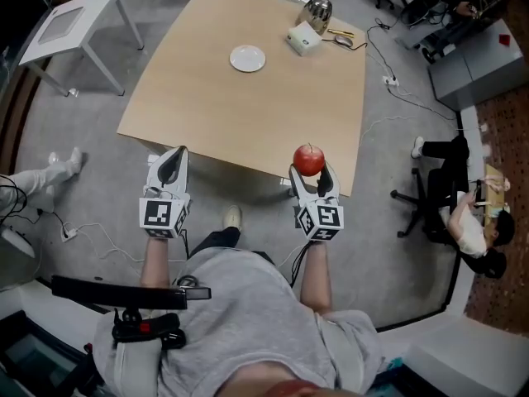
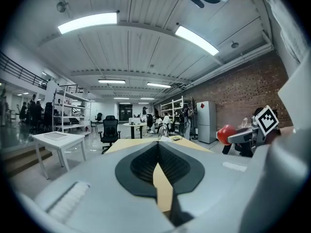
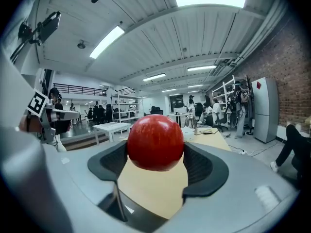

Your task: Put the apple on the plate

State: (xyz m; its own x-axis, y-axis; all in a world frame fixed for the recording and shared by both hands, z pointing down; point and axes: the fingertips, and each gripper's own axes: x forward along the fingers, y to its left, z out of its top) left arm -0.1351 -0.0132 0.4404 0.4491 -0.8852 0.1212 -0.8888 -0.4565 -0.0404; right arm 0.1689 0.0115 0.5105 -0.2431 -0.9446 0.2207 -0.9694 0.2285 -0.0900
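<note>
The person's grey shirt [image 1: 248,321] filled the bottom of the head view, with both forearms reaching forward from it. The right gripper [image 1: 311,174] was clamped on the red apple [image 1: 308,160], one dark pad pressed to each side of it. It held the apple in the air at the near edge of the wooden table [image 1: 248,114], toward its right corner. The left gripper [image 1: 176,154] was clenched on nothing, pads meeting at the tips, level with the right one and well apart from it.

The white plate [image 1: 247,58] lay on the far half of the table, well apart from the apple, with only tabletop between them. Beyond the plate to the right stood a white box [image 1: 304,38] and, just behind it, a metal kettle [image 1: 316,11]. A small white side table [image 1: 74,19] stood off the far left corner, and a seated person [image 1: 471,222] was on the right by a floor cable [image 1: 397,98].

The apple looked nearly round, with no clear long axis. Which way its stalk end faced could not be told.
</note>
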